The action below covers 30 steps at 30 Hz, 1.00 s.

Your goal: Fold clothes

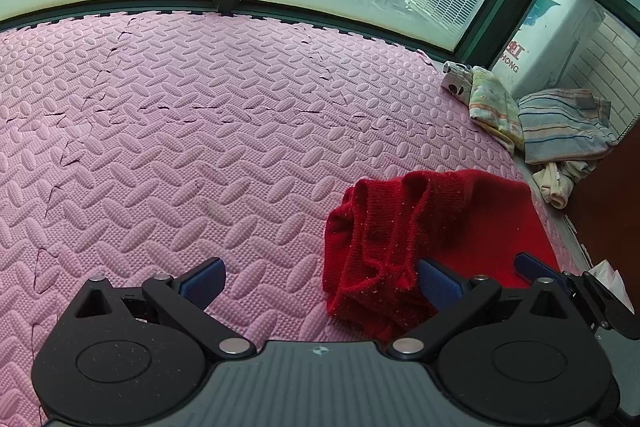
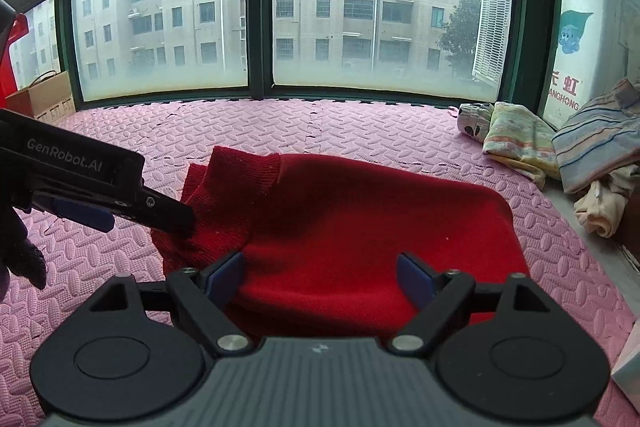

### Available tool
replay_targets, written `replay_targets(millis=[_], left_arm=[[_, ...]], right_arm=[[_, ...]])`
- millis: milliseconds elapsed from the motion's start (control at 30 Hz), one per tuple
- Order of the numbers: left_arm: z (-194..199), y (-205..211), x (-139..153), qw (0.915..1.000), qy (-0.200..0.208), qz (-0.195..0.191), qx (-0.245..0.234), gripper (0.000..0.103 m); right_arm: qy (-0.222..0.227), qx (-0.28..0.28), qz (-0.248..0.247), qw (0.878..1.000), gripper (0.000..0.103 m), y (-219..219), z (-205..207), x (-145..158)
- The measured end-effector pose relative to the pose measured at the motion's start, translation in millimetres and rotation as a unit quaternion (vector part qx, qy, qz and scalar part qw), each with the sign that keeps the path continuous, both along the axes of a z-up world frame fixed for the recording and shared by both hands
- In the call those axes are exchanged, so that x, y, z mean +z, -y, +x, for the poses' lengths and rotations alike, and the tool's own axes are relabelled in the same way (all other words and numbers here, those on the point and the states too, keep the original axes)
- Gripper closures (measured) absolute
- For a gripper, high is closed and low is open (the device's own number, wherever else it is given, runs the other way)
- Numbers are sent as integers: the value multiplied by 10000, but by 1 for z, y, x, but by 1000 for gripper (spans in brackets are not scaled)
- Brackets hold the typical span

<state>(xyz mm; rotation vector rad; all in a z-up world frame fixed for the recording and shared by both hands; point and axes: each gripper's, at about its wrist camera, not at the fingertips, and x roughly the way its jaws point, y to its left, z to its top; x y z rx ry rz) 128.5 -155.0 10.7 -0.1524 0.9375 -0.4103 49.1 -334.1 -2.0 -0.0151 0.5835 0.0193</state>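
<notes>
Mid-fold: red knitted sweater (image 2: 360, 223) on pink foam mat (image 2: 360, 123); left gripper (image 1: 320, 281) and right gripper (image 2: 320, 277) both open, empty. Next: grasp the bunched sleeve.

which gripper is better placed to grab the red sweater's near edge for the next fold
Right, probably. The right gripper is open with the red sweater lying centred between its fingers. The left gripper is open too, but only its right finger reaches the bunched left side.
</notes>
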Motion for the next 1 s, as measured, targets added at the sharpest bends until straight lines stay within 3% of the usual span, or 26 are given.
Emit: replay_targets(millis=[367, 567, 833, 1000], left_arm=[[-20, -15, 8, 9998, 164, 92, 37, 0], [-29, -28, 14, 9994, 324, 54, 113, 0], [-39, -52, 29, 9974, 690, -55, 224, 0], [-38, -65, 33, 9960, 773, -145, 427, 0]], right_arm=[[256, -316, 120, 9991, 17, -3, -2, 13], [359, -160, 30, 9992, 15, -8, 4, 19], [-22, 178, -178, 9997, 15, -23, 21, -4], [175, 154, -102, 9997, 15, -22, 18, 12]])
